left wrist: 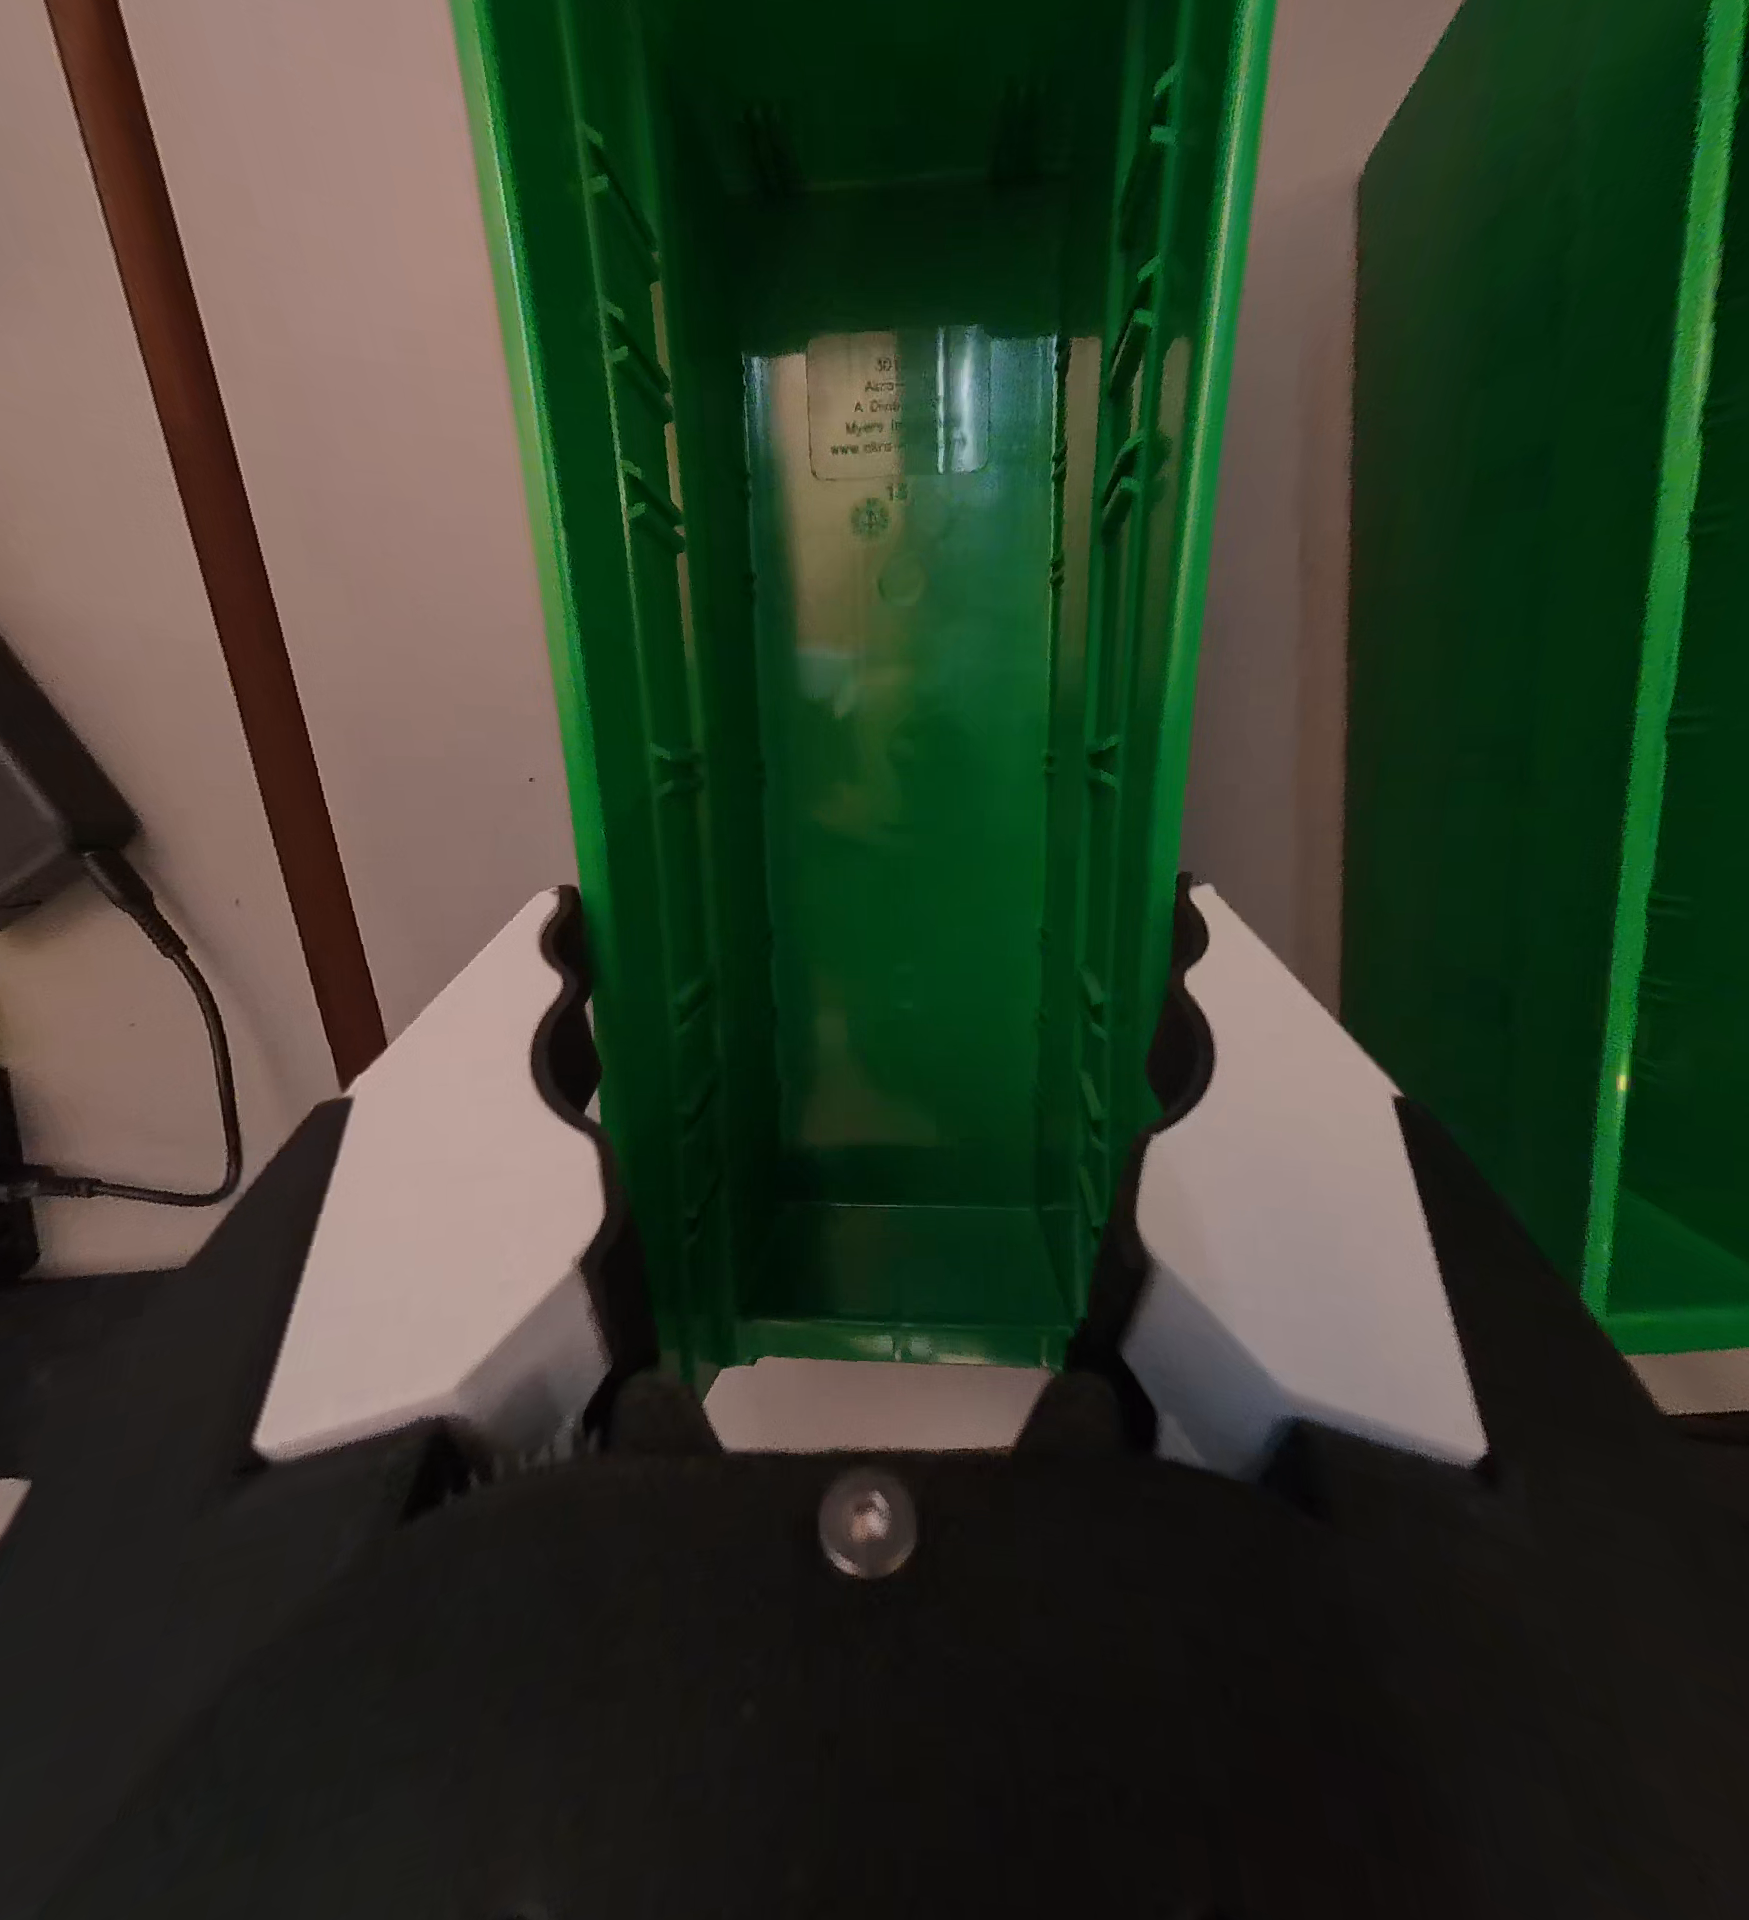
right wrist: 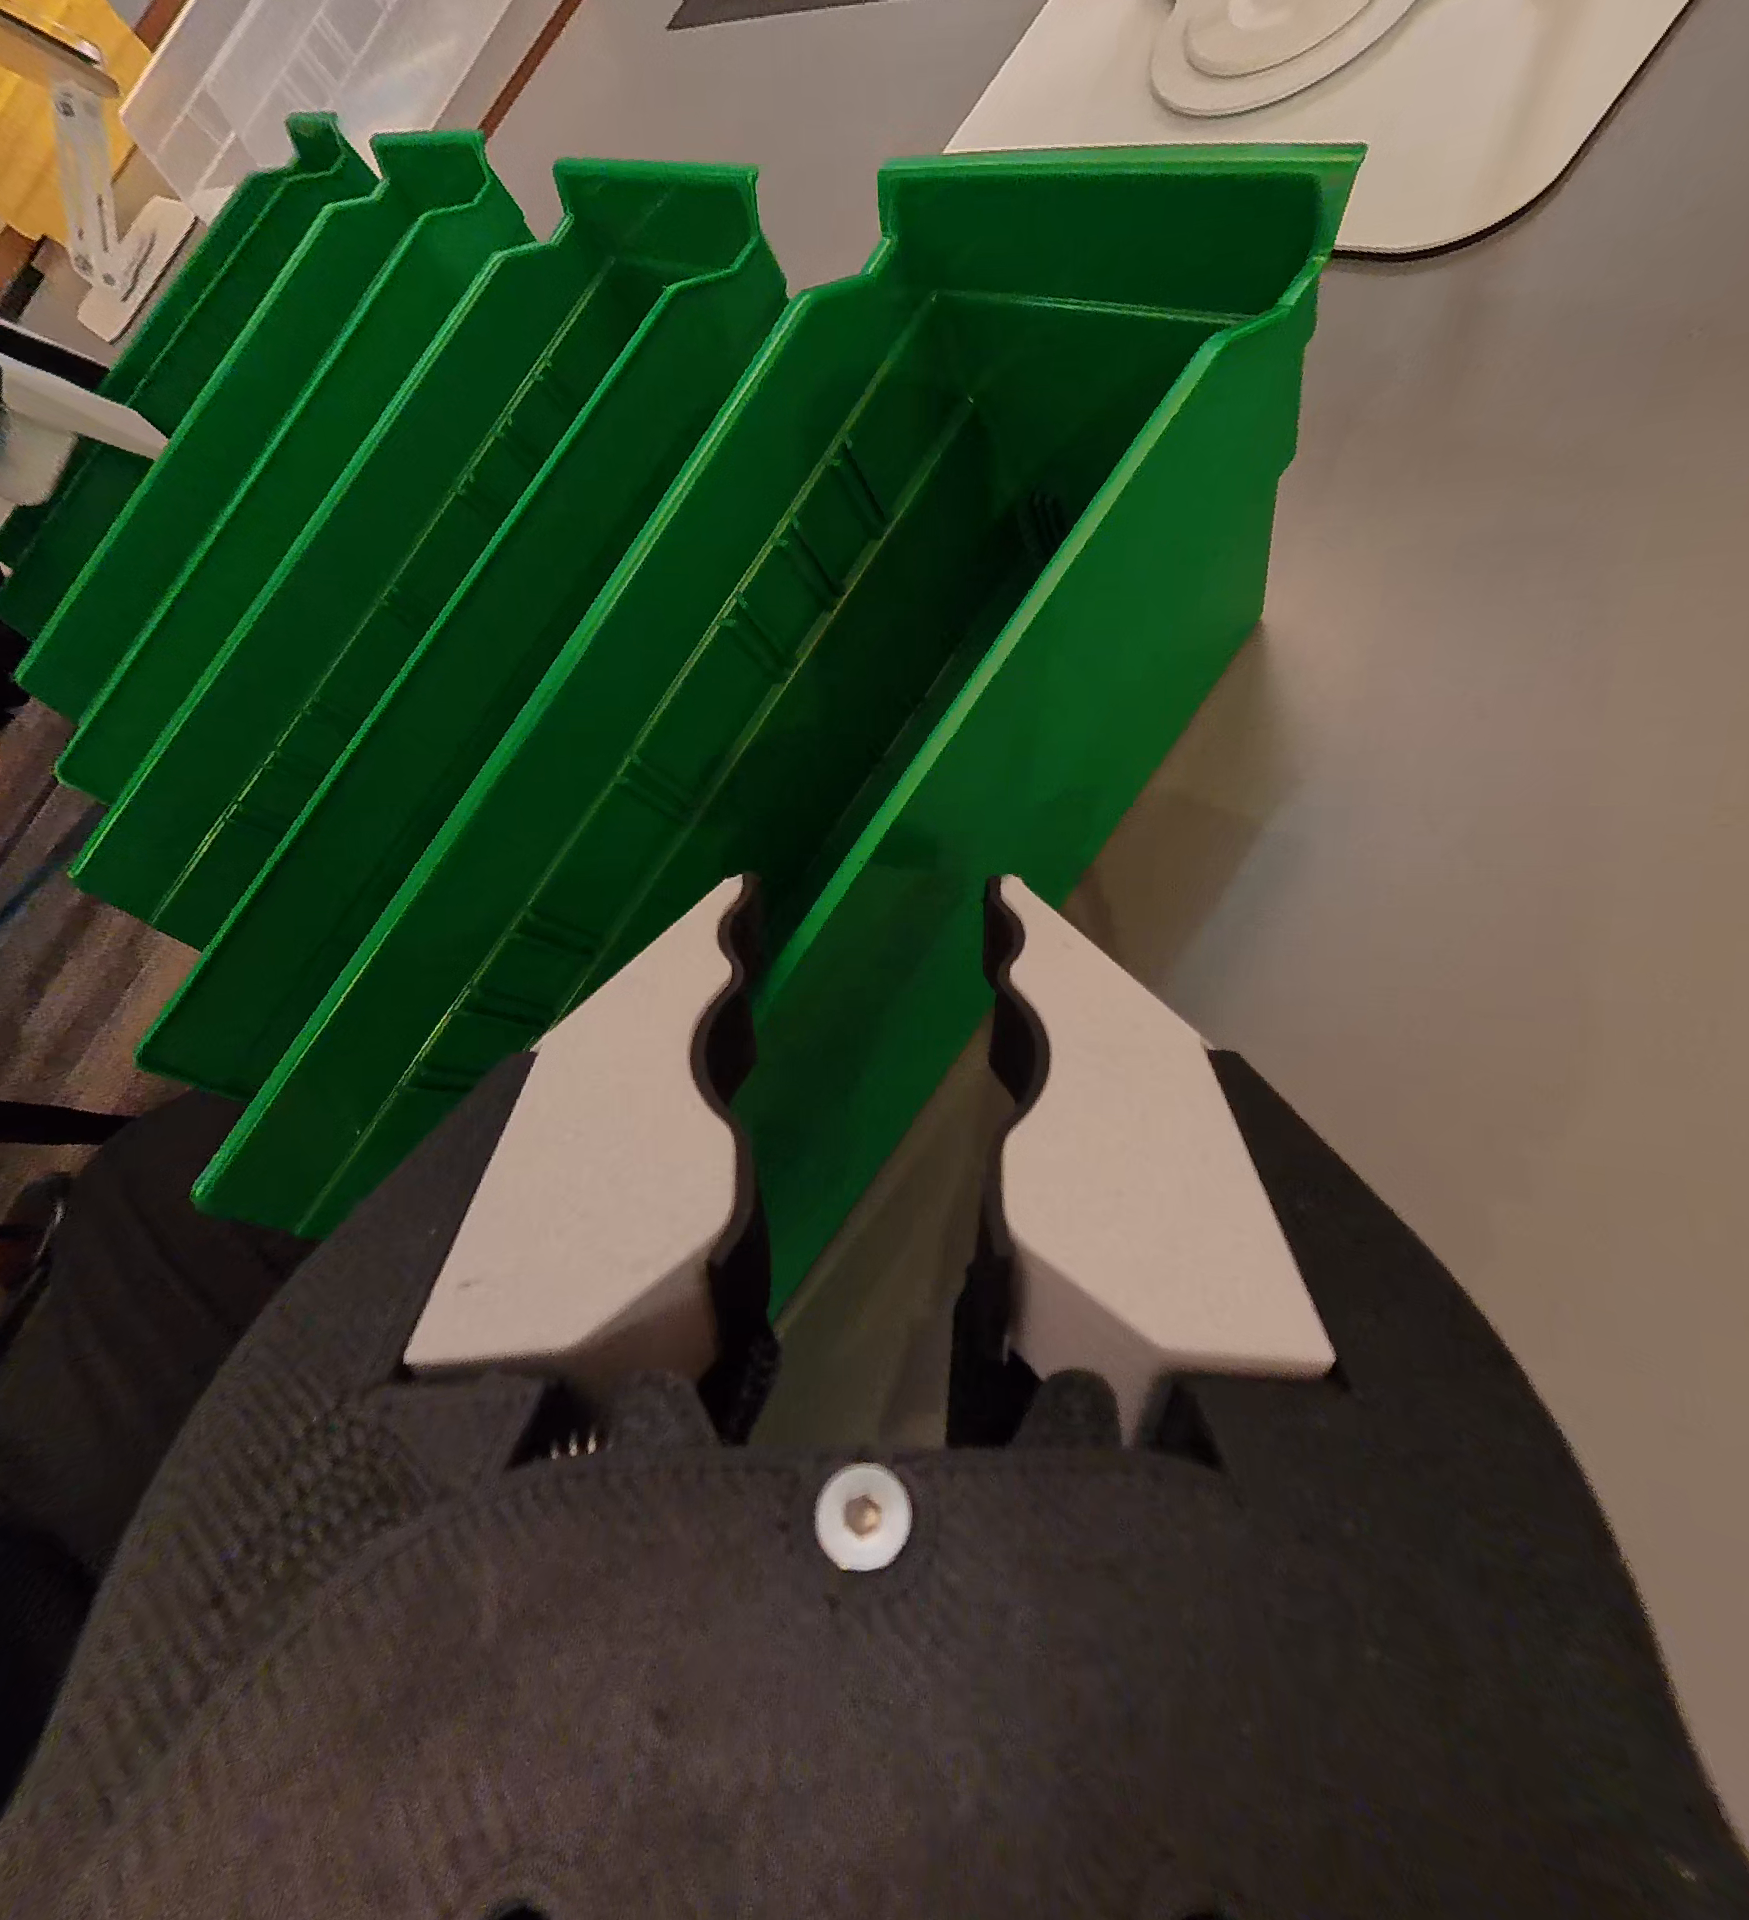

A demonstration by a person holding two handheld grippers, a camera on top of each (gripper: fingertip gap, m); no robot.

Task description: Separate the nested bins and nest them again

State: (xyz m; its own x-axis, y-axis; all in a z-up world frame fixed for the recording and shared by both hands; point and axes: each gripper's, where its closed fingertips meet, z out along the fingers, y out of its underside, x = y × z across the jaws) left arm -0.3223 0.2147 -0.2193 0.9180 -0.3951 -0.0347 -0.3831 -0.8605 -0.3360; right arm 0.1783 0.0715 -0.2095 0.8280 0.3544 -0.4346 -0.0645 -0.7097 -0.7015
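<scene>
The left claw is spread wide around a long green bin, with one finger pressed on each outer side wall, so it is holding the bin. The bin's far end runs off the top of the left wrist view. A second green bin stands just beside it on the right, with a thin strip of bare wall between them (its right part is cut off by the picture edge). To the left there is more open room, then a brown pole and a black cable.

The right claw is partly open. Its left finger sits inside the nearest green bin and its right finger is outside, with the bin's side wall between them. I cannot tell if they pinch it. Three more green bins lie side by side to the left, close together. The grey counter is open on the right. A white mat is cut off at the top.
</scene>
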